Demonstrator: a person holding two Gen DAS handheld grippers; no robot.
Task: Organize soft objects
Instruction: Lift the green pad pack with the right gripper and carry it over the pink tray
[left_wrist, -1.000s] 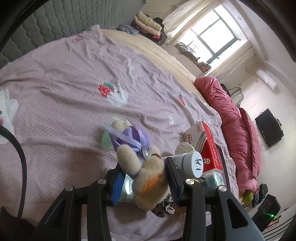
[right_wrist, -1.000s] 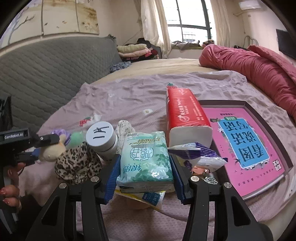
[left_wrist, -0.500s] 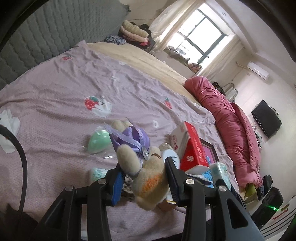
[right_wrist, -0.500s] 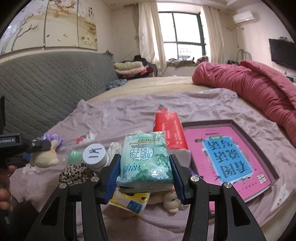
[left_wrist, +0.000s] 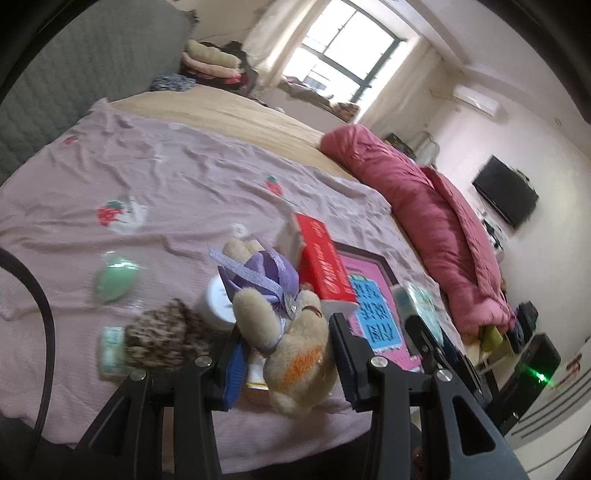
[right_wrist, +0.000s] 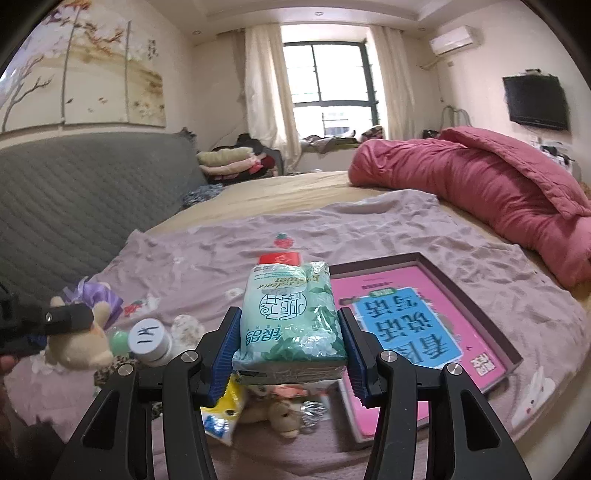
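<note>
While the left gripper (left_wrist: 286, 356) is clamping the beige plush bear (left_wrist: 295, 347) above the bed, we are squeezing the soft, light green tissue pack (right_wrist: 290, 325) mid-body in the closed right gripper (right_wrist: 290, 352).

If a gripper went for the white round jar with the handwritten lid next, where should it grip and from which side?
Probably across the cylindrical body just under the lid of the white round jar, coming from above and closing on its left and right sides. It stands roughly upright with the lid up. The leopard-print item and the small patterned soft item crowd its base, so a low side approach looks blocked.
</note>
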